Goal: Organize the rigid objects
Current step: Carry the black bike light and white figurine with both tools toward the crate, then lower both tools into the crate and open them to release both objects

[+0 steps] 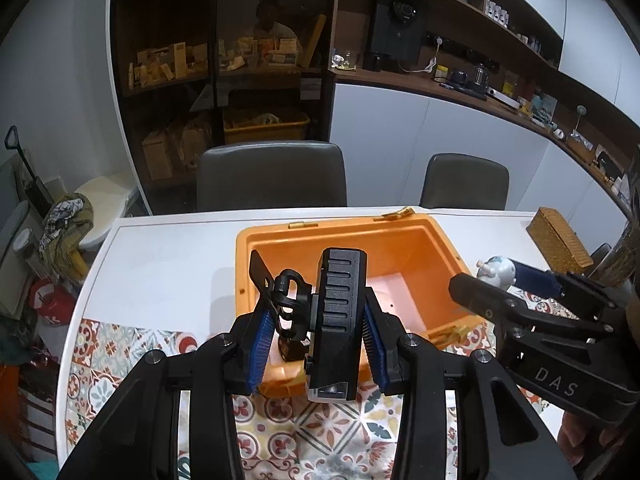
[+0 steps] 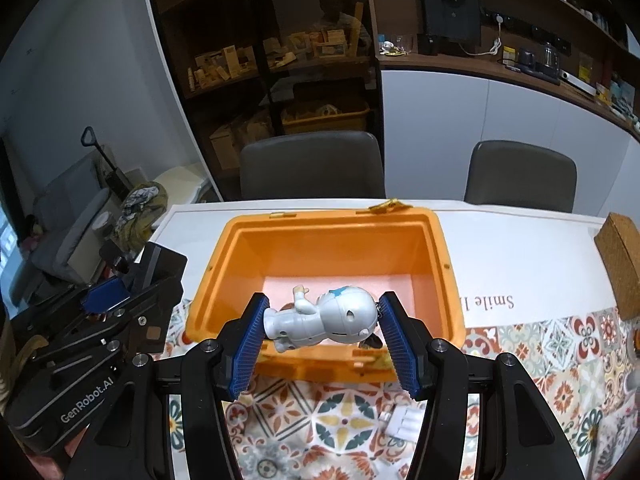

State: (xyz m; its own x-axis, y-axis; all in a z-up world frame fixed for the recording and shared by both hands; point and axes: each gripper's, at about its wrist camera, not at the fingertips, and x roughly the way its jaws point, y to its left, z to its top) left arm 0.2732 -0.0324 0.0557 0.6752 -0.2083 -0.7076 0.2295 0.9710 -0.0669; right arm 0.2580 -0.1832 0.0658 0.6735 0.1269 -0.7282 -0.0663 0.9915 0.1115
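Left claw [image 1: 316,336]: blue ribbed pads clamped tight on a black plastic device [image 1: 337,320], boxy, with a row of slots down its back and a looped clip [image 1: 289,304] at 9 o'clock. Held upright above the near edge of the orange box [image 1: 440,240].

Right claw [image 2: 322,332]: same blue pads, squeezed shut on a small white toy figure [image 2: 320,320], smooth and shiny, round head at 3 o'clock, feet at 9 o'clock, lying sideways. Held over the near wall of the orange box [image 2: 440,264].

Box: hard plastic, thick rounded rim, open top, pale pink floor inside. Gold hinges [image 1: 303,225] on the far rim at 12 o'clock.

Under it, a white table [image 1: 168,248] with a tiled, flowery mat [image 1: 320,432] on the near side. Woven brown case [image 1: 558,240] at 3 o'clock from the box. Two grey chairs [image 2: 312,164] behind the table at 12 o'clock. Dark shelves [image 2: 260,60] behind them, full of small boxes.

Small white packet [image 2: 404,420] on the mat, partly hidden between the right claw's arms; hard to tell what. Print on the table [image 2: 486,302] upside down and cut off. Near wall of the box mostly hidden by both claws. Lower part of the black device blocked by the pads.
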